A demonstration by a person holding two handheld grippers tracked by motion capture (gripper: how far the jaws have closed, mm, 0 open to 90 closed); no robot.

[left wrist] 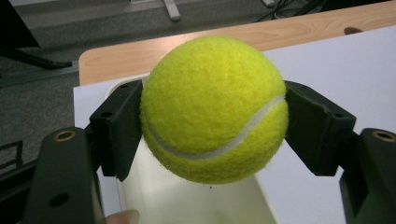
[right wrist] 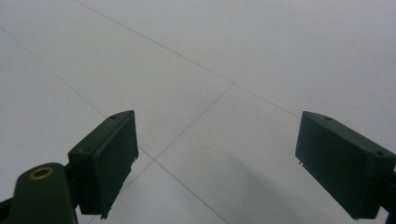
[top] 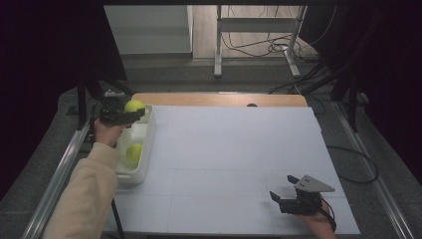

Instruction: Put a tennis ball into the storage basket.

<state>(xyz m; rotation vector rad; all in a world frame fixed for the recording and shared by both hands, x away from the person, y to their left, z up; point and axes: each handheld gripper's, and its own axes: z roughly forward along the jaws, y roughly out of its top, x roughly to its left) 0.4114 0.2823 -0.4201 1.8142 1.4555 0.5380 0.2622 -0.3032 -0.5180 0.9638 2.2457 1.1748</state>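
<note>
High view shows my left gripper (top: 130, 112) clamped on a tennis ball (top: 134, 105) above the far end of the white tray (top: 148, 144), which sits at the surface's left edge with a second ball (top: 134, 152) already inside; I judge I hold it there to drop it in. My right gripper (top: 284, 194) rests open and empty near the front right corner, clear of the work.
</note>
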